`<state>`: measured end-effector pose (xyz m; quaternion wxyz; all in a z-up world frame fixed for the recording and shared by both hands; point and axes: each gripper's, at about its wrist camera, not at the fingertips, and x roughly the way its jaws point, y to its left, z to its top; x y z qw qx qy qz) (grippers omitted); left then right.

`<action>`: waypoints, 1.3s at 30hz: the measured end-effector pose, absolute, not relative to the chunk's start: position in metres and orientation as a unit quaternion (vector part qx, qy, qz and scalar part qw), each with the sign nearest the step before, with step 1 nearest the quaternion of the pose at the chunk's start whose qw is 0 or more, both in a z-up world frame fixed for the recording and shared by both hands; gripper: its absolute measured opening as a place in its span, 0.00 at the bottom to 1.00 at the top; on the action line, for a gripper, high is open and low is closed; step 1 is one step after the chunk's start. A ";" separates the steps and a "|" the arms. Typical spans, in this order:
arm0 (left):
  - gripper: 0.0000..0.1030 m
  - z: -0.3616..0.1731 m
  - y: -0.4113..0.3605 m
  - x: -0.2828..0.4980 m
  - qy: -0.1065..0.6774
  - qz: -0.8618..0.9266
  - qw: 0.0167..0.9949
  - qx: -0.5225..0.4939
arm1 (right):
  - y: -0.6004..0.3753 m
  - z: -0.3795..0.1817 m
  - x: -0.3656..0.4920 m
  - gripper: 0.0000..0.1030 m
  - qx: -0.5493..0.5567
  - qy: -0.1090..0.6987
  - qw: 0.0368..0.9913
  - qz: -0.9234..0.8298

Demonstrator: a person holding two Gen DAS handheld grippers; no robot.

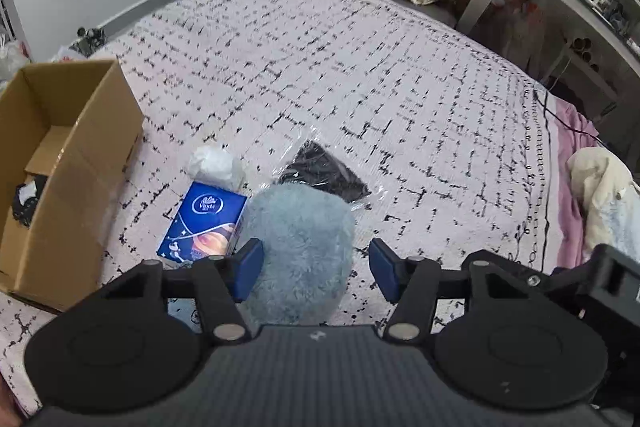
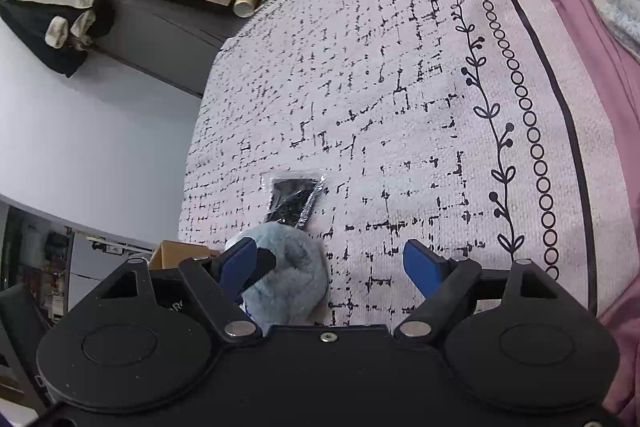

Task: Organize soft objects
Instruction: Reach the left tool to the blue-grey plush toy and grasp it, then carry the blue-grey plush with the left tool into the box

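On the bed, left tool (image 1: pixel 316 269) unclenched astride blue fluffy plush (image 1: pixel 302 243); right tool (image 2: pixel 332 267) released; centre before clenching.

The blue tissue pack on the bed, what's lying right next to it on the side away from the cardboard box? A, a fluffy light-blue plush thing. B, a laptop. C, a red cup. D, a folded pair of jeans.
A: in the left wrist view the fluffy light-blue plush lies right beside the blue tissue pack, on the side away from the cardboard box.
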<state>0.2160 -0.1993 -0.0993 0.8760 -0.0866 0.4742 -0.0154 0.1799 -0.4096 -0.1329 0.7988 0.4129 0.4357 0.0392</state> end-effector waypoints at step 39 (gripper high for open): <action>0.31 -0.125 -0.103 0.232 0.493 -0.023 0.831 -0.255 | -0.329 -0.173 0.228 0.43 0.400 0.480 0.776 0.088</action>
